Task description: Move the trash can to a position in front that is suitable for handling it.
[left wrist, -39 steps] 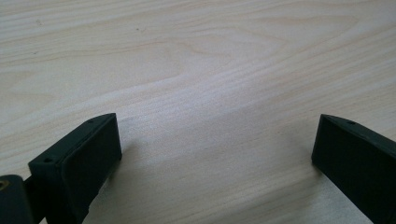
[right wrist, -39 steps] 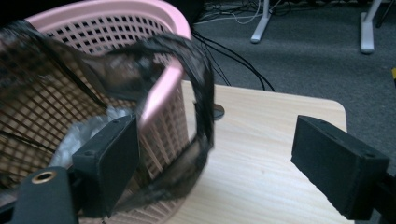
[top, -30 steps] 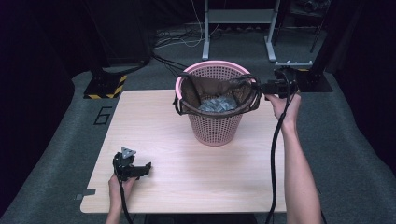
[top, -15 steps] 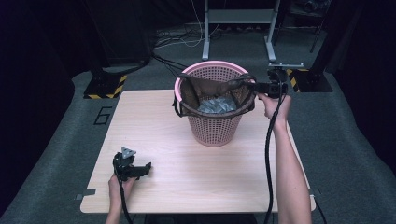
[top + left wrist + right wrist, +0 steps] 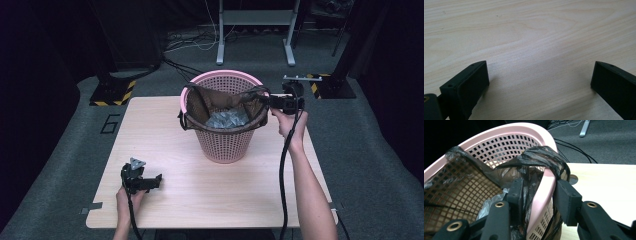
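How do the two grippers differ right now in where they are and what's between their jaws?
The right gripper is raised at the pink basket, while the left gripper sits low over the table. The right gripper's jaws straddle the basket's rim and the dark bag draped over it; the left gripper's jaws stand wide apart with bare wood between them. The right gripper's jaws have just been closing in. Both are black, two-jawed and hand-held.
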The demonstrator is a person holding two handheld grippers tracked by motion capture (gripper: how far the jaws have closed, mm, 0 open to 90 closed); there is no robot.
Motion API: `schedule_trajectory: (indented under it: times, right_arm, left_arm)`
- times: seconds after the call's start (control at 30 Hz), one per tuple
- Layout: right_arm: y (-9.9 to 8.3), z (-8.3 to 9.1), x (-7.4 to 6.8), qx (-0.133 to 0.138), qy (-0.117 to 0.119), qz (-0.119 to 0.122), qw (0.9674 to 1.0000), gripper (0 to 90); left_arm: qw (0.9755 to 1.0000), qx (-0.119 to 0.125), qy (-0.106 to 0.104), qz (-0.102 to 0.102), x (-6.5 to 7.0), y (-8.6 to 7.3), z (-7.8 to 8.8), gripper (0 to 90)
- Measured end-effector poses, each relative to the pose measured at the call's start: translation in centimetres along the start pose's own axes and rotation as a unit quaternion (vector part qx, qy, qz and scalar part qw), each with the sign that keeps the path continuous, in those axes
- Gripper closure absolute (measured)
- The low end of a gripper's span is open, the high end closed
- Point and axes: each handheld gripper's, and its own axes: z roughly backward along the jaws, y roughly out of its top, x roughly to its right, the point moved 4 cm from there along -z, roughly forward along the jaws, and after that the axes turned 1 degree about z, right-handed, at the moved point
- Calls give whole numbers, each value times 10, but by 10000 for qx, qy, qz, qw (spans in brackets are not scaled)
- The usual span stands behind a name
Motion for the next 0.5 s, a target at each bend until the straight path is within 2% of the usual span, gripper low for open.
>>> schedule_trajectory:
  times: [0.5]
  right_arm:
    - [-17,6,-30,41,222,215,9995,537]
  left_arm:
    - [10000,4,4,5,0,0,0,14]
